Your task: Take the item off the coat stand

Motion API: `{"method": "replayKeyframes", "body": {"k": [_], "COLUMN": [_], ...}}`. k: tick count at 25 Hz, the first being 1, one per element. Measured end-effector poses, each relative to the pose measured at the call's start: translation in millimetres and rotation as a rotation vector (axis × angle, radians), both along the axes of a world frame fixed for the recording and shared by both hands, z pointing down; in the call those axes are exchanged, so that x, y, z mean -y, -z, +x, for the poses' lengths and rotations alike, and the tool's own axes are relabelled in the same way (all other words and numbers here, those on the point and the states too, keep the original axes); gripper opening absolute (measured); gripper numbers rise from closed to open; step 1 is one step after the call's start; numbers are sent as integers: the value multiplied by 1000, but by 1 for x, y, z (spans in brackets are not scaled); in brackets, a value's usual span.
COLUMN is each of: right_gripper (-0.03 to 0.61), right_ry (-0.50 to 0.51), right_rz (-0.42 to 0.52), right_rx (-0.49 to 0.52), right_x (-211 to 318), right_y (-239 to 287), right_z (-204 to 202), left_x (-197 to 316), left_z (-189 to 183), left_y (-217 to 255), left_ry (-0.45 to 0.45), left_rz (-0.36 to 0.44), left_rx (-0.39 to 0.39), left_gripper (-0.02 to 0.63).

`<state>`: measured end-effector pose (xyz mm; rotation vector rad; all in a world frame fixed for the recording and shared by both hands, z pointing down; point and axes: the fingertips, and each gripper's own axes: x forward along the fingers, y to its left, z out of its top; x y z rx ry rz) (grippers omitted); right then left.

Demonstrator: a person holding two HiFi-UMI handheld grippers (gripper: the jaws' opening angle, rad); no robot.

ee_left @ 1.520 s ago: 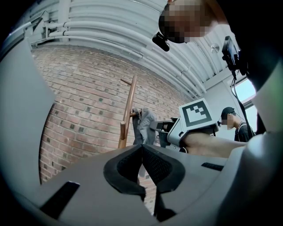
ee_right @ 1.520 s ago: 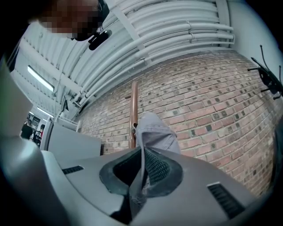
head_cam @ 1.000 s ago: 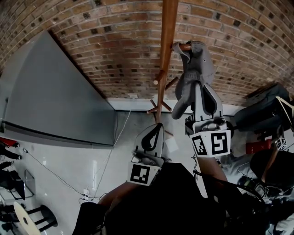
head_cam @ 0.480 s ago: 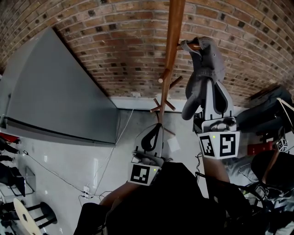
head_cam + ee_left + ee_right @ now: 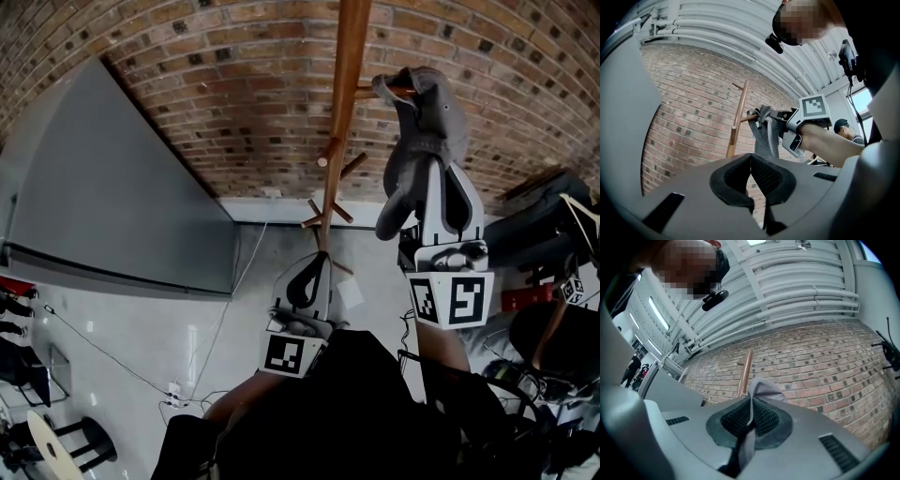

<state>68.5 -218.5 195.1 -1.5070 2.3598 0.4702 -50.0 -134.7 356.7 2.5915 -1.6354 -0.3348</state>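
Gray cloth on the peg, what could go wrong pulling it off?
1. The cloth hooks over the peg; a downward pull by the right gripper might snag it or tip the stand.
2. Its jaws pinch only a thin fold, which could slip out. The left gripper is shut and empty, not steadying the stand.

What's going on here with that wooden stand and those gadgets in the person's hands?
A person holds a two-jaw gripper in each hand and is taking a grey cloth off a wooden coat stand in front of a brick wall. The right gripper is shut on the lower part of the cloth, which hangs from a peg high on the stand and is not yet lifted off. The left gripper is shut and empty, held lower.
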Motion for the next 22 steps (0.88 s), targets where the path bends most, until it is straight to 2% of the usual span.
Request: {"method": "replayKeyframes", "body": {"k": [11,18,22], "right_gripper": [21,21,21], "right_ry": [-63,-95,-136], "right_rz": [27,8,58], "right_rx": [1,79,101], "right_x": [-5,-15,-23], "right_y": [8,2,6], "right_z": [17,32,38], "left_x": [0,-5,-5], "left_z": [6,9,13], "left_y": [-2,1,2], "left_ry": [-27,-51,-70], "left_rz": [-16,-2,-7], "left_rx": [-15,-3,-4], "left_gripper": [17,17,17]}}
